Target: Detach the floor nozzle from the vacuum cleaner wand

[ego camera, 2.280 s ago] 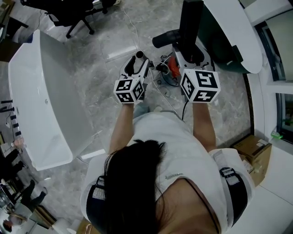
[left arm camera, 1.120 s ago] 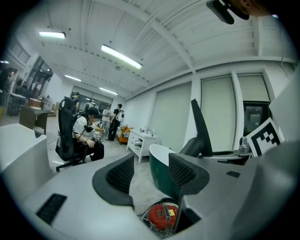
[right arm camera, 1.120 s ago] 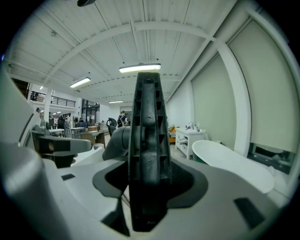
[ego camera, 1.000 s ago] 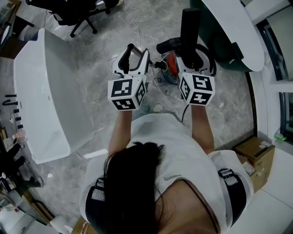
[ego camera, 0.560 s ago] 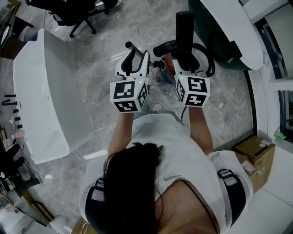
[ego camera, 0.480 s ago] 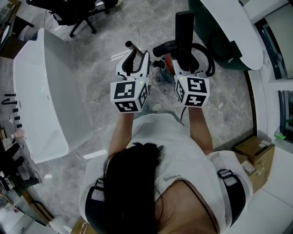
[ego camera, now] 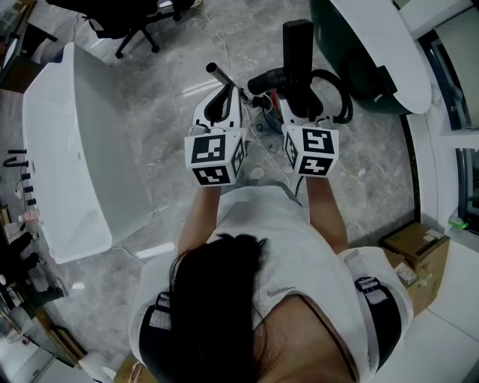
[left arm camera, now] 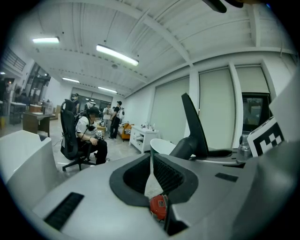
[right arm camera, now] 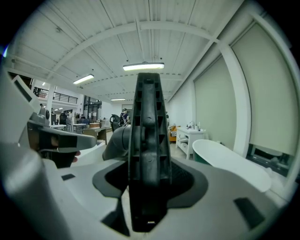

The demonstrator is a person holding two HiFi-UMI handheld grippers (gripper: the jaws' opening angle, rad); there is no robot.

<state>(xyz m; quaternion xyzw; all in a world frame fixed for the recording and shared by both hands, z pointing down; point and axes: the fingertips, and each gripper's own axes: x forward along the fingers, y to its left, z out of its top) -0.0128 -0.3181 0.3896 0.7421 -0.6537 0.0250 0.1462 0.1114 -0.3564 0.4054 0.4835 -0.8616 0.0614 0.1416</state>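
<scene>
Your right claw (right arm camera: 147, 180) grips the floor nozzle (right arm camera: 146, 117), but your left claw (left arm camera: 151, 174) has just closed on nothing, so reopen it, clamp the wand (ego camera: 215, 72), and pull apart.

Grey marbled floor (ego camera: 161, 112), a white bathtub (ego camera: 67, 157) at left, black office chair (ego camera: 123, 22) beyond; strip lights (left arm camera: 117, 55) overhead

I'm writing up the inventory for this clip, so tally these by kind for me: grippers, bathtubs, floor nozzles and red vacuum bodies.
Grippers: 2 (left gripper, right gripper)
Bathtubs: 2 (white bathtub, green bathtub)
Floor nozzle: 1
Red vacuum body: 1
Total: 6
</scene>
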